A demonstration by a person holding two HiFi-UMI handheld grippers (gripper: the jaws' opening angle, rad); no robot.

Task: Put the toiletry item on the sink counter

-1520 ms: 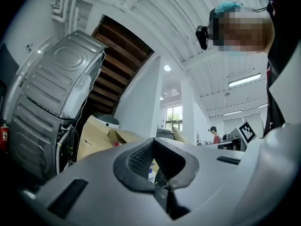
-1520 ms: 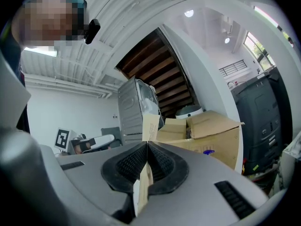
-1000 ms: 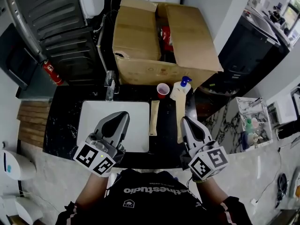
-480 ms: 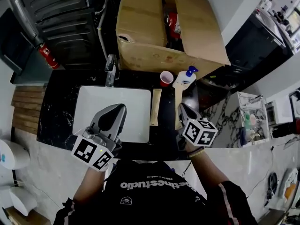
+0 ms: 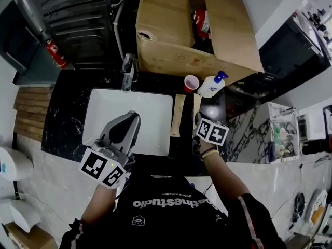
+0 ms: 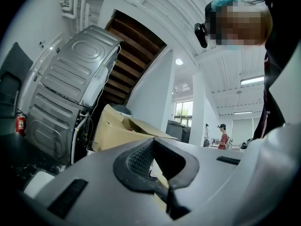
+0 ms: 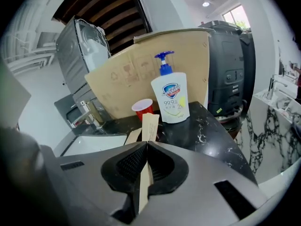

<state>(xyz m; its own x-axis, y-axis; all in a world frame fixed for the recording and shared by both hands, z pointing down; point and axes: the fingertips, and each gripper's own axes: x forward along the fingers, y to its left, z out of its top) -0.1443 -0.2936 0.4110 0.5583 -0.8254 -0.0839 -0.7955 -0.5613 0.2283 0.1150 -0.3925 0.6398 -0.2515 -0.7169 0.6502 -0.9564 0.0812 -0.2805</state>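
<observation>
Close in, the left claw is clenched on nothing above the white sink, so the right hand is the one that matters. The right claw is clenched on the near end of the toiletry item, a flat tan packet whose long axis runs straight ahead from the jaws over the dark bench. Its far end points at the red cup and the soap bottle beyond, so laying it flat there looks like the coming move.
</observation>
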